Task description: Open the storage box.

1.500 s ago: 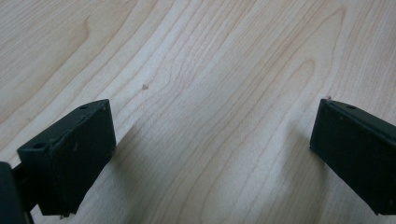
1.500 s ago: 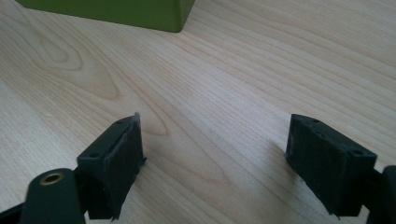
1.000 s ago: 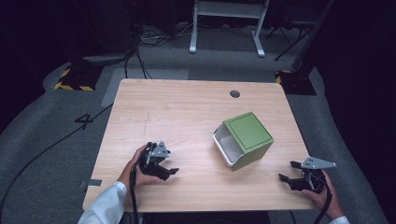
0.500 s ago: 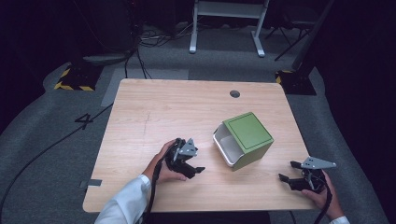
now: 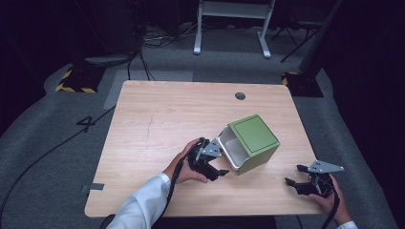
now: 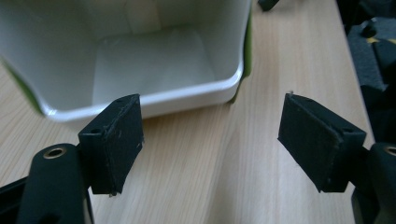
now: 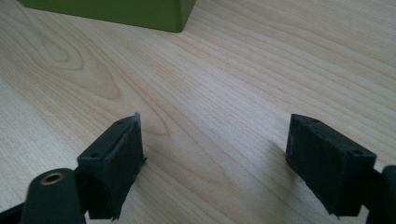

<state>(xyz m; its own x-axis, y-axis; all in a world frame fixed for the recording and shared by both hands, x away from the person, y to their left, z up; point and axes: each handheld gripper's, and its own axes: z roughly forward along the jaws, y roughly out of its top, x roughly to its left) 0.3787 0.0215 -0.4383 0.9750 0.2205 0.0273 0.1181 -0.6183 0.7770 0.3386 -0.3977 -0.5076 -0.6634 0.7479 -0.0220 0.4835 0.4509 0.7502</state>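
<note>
Box (image 5: 248,143) lies tipped on its side mid-table, white mouth facing the left gripper (image 5: 213,165); it looks rigid, light, probably slick; grip the rim (image 6: 187,93); both grippers, right (image 5: 300,175) included, gape empty.

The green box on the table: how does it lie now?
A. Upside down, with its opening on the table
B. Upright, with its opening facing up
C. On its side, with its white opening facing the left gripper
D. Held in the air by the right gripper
C: the green box lies tipped on the table, and its white inside faces the open left gripper.
</note>
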